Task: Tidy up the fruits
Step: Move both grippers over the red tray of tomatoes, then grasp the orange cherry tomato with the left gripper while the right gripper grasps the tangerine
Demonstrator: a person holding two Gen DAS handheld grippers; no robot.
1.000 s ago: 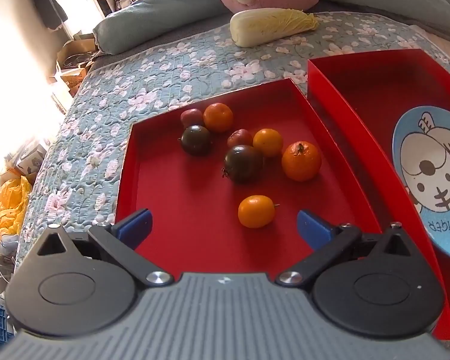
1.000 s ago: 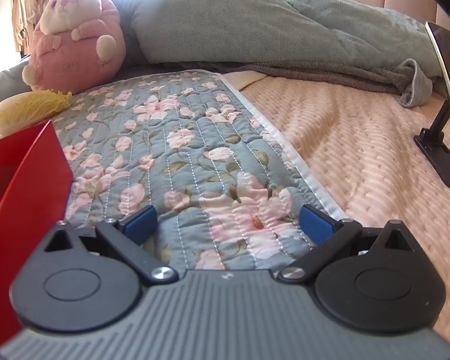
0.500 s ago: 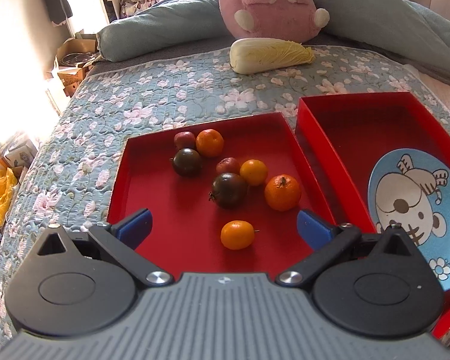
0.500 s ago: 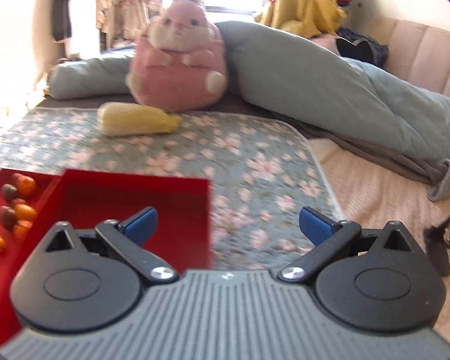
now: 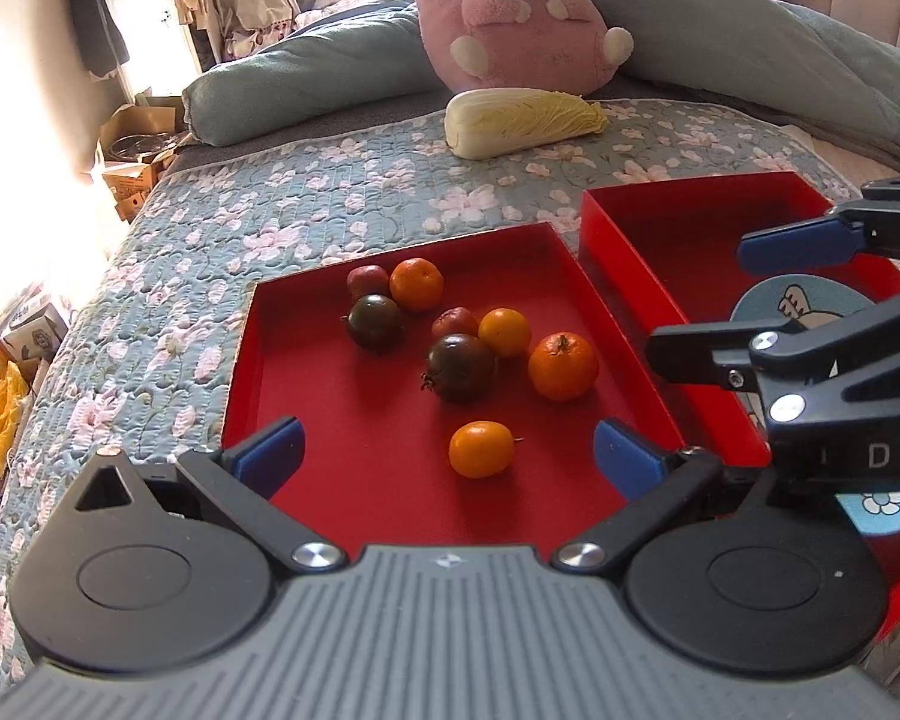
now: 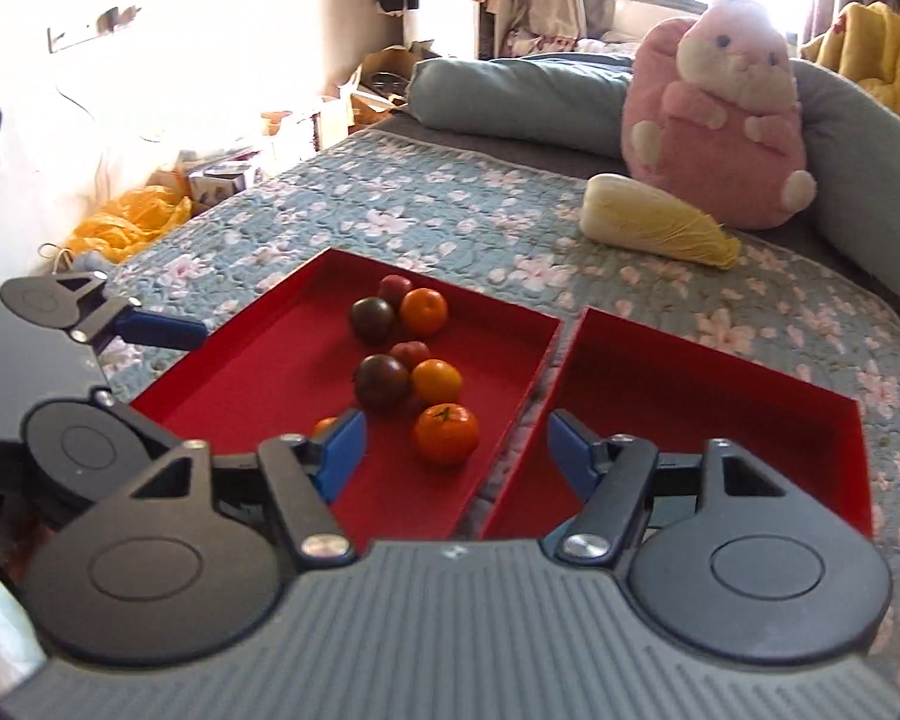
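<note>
Fruits, eight pieces, lie loose in left red tray [image 5: 252,372] on the bed. Left tongs [image 5: 447,456]: released, blue pads spread wide, empty, poised over the tray's near end. Right tongs [image 6: 456,450]: released, empty, straddling the gap between both trays. Nearest item: small orange fruit [image 5: 481,449], alone, just ahead of the left tongs. Beyond: large orange [image 5: 563,366]; dark tomato [image 5: 459,367] touching a yellow-orange fruit [image 5: 504,332] and a red one [image 5: 453,321]. Far end: second dark tomato [image 5: 375,321], orange [image 5: 416,284], red fruit [image 5: 367,281], clustered. Right red tray [image 5: 660,276]: holds a blue cartoon plate [image 5: 798,300]. Further back: napa cabbage [image 5: 522,120], pink plush rabbit [image 5: 510,18].
</note>
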